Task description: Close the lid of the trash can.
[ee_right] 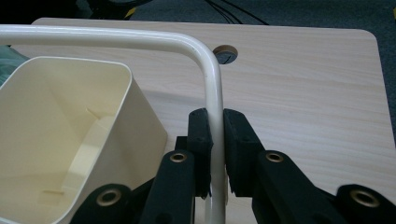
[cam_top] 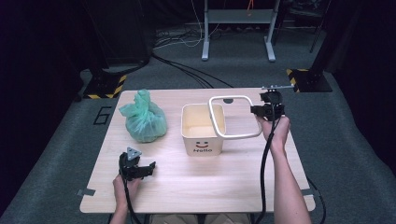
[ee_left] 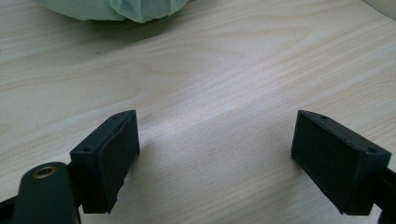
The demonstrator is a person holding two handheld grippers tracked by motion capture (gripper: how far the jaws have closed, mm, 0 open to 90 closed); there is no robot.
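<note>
1. The right gripper (cam_top: 256,111) has its jaws clamped on the white frame (cam_top: 233,117), a rounded rectangular ring of tube. In the right gripper view the two black pads (ee_right: 201,140) press the tube (ee_right: 214,100) from both sides, just below its curved corner. The left gripper (cam_top: 145,169) rests low at the near left of the table with its jaws wide apart; in the left gripper view only bare wood lies between them.
2. The table (cam_top: 196,186) is light wood with rounded corners, standing on grey carpet.
3. The white frame is held tilted above the table's right half. Its left side hangs over the open top of the bin, and its right side sits in the right gripper.
4. The cream bin (cam_top: 202,129) stands upright near the table's middle, with a smiling face and the word "Hello" on its near wall. In the right gripper view its inside (ee_right: 56,140) looks hollow.
5. The green bag (cam_top: 144,119), knotted at the top, sits left of the bin, apart from it. Its lower edge shows at the top of the left gripper view (ee_left: 116,8).
6. A small round hole (cam_top: 228,100) lies in the tabletop behind the bin.
</note>
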